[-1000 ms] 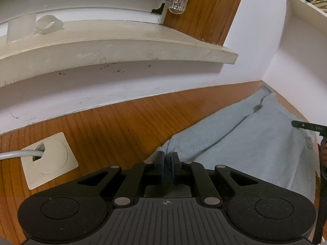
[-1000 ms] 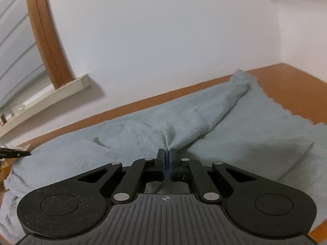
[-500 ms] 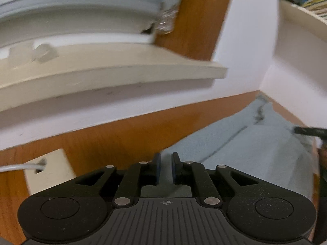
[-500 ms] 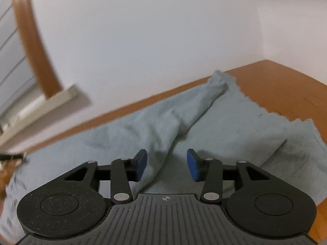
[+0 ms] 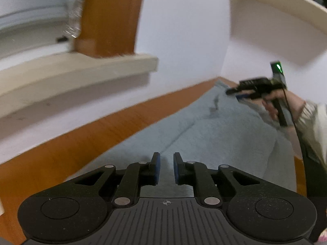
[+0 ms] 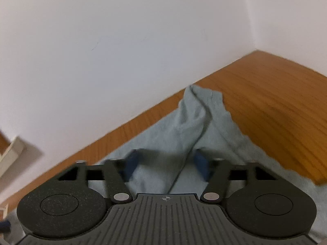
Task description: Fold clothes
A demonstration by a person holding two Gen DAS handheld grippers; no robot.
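L claw (image 5: 166, 168) opening, R claw (image 6: 166, 164) closing over cloth (image 6: 184, 138).

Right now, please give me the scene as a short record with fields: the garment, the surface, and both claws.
garment: pale blue garment, spread out, one raised crease along it
surface: wooden table against a white wall
left claw: jaws opening, nothing between them, garment lies beneath
right claw: jaws closing, pads apart, not pressing on the garment
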